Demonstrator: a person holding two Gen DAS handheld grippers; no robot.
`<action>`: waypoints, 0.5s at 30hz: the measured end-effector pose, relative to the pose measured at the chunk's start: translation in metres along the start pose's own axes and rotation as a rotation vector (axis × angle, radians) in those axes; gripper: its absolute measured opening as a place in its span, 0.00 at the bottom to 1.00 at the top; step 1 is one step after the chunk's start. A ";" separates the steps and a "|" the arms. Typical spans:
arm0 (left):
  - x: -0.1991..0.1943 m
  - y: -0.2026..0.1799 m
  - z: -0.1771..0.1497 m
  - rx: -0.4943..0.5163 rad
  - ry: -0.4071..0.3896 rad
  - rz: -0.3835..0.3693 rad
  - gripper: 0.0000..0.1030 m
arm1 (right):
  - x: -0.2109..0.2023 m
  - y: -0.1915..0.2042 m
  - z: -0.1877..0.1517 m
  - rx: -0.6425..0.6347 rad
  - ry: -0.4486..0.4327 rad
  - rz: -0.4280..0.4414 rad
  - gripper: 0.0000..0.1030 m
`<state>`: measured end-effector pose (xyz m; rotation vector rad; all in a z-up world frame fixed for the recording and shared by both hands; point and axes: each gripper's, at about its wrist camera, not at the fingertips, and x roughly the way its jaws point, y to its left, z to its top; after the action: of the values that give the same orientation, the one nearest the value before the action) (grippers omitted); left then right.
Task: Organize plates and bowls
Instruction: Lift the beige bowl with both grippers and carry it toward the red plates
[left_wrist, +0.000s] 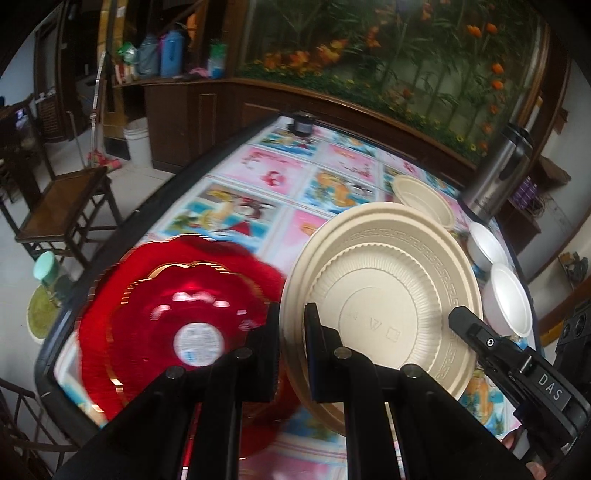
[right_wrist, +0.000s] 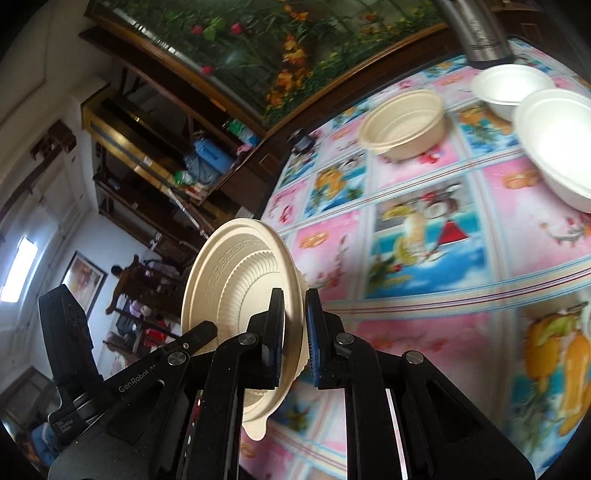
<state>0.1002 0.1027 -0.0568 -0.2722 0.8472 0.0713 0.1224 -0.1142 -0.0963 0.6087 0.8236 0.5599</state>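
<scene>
1. Flowered cloth covers the table (left_wrist: 258, 173), and the left wrist view alone shows a red plate (left_wrist: 177, 325) at its near rim, beside a chair (left_wrist: 62, 206). The left gripper (left_wrist: 291, 332) pinches the beige plate (left_wrist: 388, 295) by its edge, tilted above the cloth.
2. Right wrist view: the right gripper (right_wrist: 295, 332) clamps that plate's opposite rim. Open cloth ahead; a beige bowl (right_wrist: 402, 125) and two white bowls (right_wrist: 517, 88) stand empty by a steel flask (right_wrist: 476, 29).
</scene>
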 end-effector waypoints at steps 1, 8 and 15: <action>0.000 0.005 0.000 -0.007 -0.003 0.007 0.10 | 0.004 0.004 -0.001 -0.008 0.008 0.002 0.11; -0.005 0.051 -0.003 -0.066 -0.018 0.059 0.10 | 0.041 0.037 -0.019 -0.059 0.084 0.020 0.11; -0.007 0.083 -0.006 -0.102 -0.030 0.096 0.10 | 0.077 0.062 -0.038 -0.107 0.148 0.016 0.11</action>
<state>0.0765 0.1816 -0.0727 -0.3258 0.8281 0.2082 0.1215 -0.0098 -0.1119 0.4804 0.9227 0.6657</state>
